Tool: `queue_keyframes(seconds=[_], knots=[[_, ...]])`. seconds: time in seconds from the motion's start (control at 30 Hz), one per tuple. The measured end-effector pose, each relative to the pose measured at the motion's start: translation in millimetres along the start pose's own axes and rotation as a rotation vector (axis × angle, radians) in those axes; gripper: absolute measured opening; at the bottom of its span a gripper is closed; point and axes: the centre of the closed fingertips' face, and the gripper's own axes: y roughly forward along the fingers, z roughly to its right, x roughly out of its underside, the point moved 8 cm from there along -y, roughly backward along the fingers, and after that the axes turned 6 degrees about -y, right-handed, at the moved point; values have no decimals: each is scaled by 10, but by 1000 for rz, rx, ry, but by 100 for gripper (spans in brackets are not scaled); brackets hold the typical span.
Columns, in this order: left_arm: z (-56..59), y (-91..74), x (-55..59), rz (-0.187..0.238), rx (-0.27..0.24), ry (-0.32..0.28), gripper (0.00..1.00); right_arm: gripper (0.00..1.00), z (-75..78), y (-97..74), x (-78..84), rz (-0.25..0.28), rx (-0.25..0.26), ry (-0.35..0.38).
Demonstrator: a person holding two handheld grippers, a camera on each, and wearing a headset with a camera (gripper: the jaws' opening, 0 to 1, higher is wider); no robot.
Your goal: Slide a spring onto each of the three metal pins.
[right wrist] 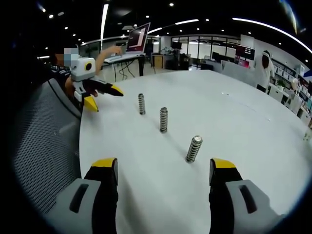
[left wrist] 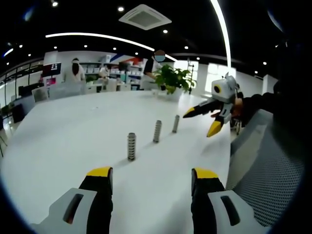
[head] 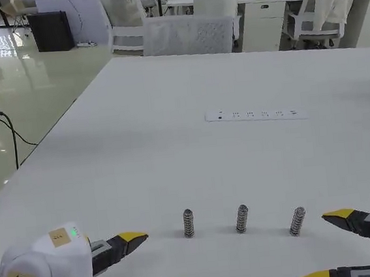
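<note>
Holding left tongs (head: pixel 165 261) and right tongs (head: pixel 311 247) wide open, empty, flanking three spring-clad pins (head: pixel 242 219); seemingly finishing, needing only withdrawing next.

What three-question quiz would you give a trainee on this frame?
1. How many springs stand on the table?
2. True or false: the left gripper holds a spring.
3. The right gripper is: A open and empty, B shut on a spring, C shut and empty.

Key: 1 three; 2 false; 3 A.
</note>
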Motion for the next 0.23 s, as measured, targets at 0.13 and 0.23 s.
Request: queue_keyframes(seconds=[0.13,0.23], knots=[[0,1,3,-2,-1,0,60,76,1,-2,-2,0,0,0],[3,0,3,-4,0,1,60,76,2,-1,3,-2,0,1]])
